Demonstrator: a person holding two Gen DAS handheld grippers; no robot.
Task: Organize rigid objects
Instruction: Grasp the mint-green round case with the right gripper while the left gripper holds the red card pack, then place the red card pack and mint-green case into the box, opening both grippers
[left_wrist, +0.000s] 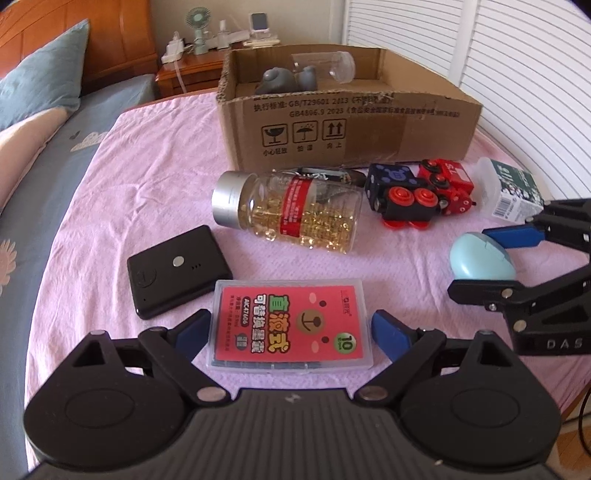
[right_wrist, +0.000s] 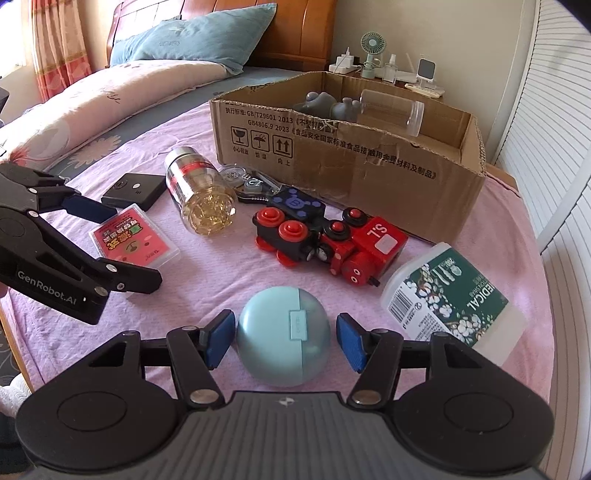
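A clear box with a red ink-cartridge label (left_wrist: 291, 325) lies flat on the pink cloth. My left gripper (left_wrist: 291, 332) is shut on it, one blue pad against each side; the same gripper (right_wrist: 107, 243) shows at the left of the right wrist view. A round pale-blue case (right_wrist: 283, 338) sits between the pads of my right gripper (right_wrist: 284, 341). The left pad is almost touching it and a thin strip of cloth shows at the right pad, so this gripper is open. The cardboard box (left_wrist: 354, 122) stands at the back.
On the cloth lie a jar of golden capsules (left_wrist: 291, 210), a black power bank (left_wrist: 177, 271), red-and-black toy trains (right_wrist: 325, 240), a correction tape (right_wrist: 247, 181) and a cotton-swab tub (right_wrist: 454, 299). The cardboard box holds grey toys (right_wrist: 325, 105) and a clear jar (right_wrist: 391, 112). A nightstand (left_wrist: 184, 74) stands behind.
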